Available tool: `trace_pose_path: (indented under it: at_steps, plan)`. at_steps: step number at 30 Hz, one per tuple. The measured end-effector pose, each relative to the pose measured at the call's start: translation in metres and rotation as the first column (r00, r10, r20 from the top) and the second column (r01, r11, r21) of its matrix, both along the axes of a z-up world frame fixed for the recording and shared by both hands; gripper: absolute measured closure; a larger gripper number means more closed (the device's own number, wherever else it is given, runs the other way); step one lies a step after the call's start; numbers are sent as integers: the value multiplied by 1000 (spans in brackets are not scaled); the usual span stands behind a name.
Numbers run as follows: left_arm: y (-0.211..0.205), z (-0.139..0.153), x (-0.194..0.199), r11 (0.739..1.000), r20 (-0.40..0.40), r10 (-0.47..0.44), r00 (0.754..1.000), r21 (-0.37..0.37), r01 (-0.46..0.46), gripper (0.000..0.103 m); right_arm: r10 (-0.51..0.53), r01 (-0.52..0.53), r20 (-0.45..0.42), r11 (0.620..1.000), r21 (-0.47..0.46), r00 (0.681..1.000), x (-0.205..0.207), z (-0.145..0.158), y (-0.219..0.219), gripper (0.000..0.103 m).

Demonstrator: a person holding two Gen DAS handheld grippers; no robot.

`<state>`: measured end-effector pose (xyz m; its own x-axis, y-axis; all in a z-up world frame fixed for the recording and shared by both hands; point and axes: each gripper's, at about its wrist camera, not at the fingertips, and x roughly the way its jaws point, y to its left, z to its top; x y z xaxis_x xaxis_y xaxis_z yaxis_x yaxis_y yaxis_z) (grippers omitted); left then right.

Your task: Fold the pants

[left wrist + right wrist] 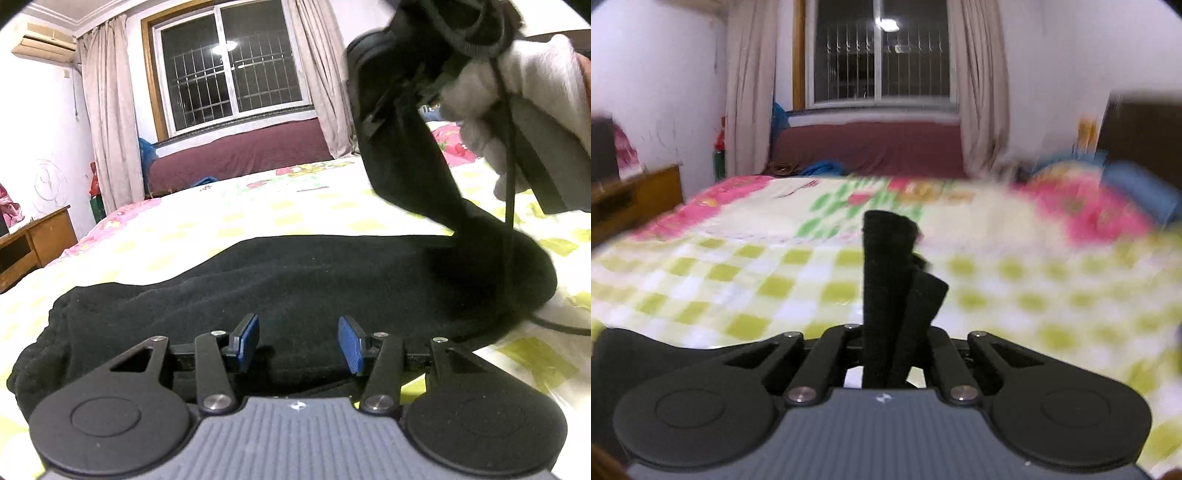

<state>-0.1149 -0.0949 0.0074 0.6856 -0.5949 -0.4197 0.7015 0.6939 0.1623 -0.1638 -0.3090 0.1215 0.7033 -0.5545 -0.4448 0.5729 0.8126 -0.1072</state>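
Black pants [295,280] lie flat across the checked bedsheet [258,210]. My left gripper [298,341] is open, its blue pads just above the near edge of the pants, holding nothing. At the upper right of the left wrist view, the right gripper, held by a gloved hand [524,110], lifts one end of the pants [406,166] off the bed. In the right wrist view, my right gripper [894,354] is shut on a bunched fold of the black pants [886,277], which sticks up between the jaws.
A wooden desk [33,243] stands left of the bed. A maroon sofa [240,155] sits under the window beyond the bed. Blue pillows [1137,188] lie at the bed's right. A black cable [509,184] hangs from the right gripper over the pants.
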Motion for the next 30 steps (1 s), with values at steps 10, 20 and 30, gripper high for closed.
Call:
trace_pose_path:
  at_steps: [10, 20, 30]
  plan:
    - [7, -9, 5, 999, -11, 29, 1000, 18, -29, 41, 276, -316, -387, 948, -42, 880, 43, -106, 89, 93]
    - [12, -8, 17, 998, -25, 62, 998, -5, -62, 40, 299, -303, -217, 953, 15, 929, 59, -48, 83, 97]
    - [41, 2, 9, 988, 23, 152, 988, -18, -151, 40, 513, -532, -213, 846, -40, 832, 141, -28, 183, 97]
